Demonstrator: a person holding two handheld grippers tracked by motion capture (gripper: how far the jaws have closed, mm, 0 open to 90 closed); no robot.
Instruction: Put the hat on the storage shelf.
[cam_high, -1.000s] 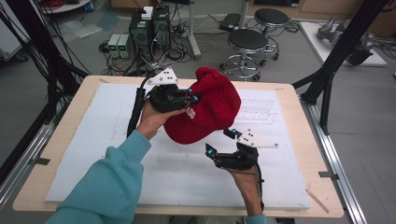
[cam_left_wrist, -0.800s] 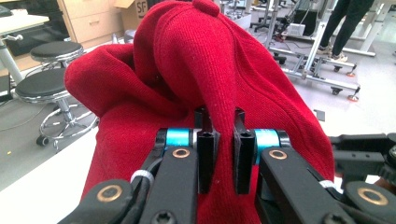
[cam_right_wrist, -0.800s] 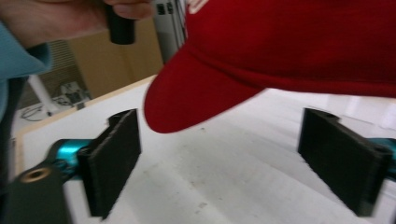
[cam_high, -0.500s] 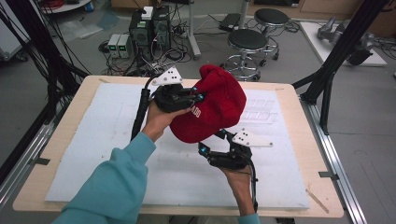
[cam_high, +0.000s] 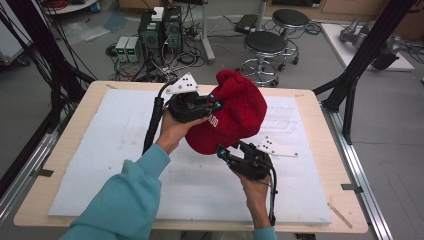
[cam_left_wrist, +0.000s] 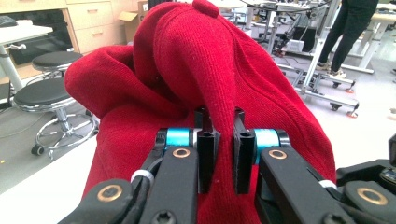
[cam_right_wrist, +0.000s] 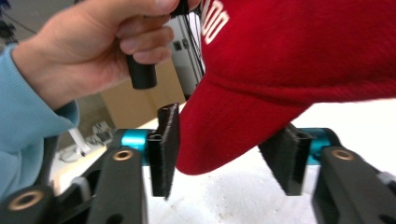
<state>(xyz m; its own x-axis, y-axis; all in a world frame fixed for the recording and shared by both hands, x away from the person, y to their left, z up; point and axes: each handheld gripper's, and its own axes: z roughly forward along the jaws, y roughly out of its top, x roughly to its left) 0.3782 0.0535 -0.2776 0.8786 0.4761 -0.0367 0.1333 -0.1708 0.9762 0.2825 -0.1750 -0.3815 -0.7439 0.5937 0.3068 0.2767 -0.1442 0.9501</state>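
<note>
While the left gripper (cam_high: 212, 104) clenches the red knitted cap (cam_high: 235, 117) above the white table mat (cam_high: 100, 150),
the right gripper's (cam_right_wrist: 224, 158) jaws have just been closing around the cap's brim, pads not yet pressing.

cap (cam_high: 235, 117) above table (cam_high: 65, 200), stools (cam_high: 265, 45) behind

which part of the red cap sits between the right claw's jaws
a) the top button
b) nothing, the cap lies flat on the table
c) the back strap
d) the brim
d) In the right gripper view the red cap dips its curved brim between the right claw jaws, which have just been closing and do not yet press on it.
</note>
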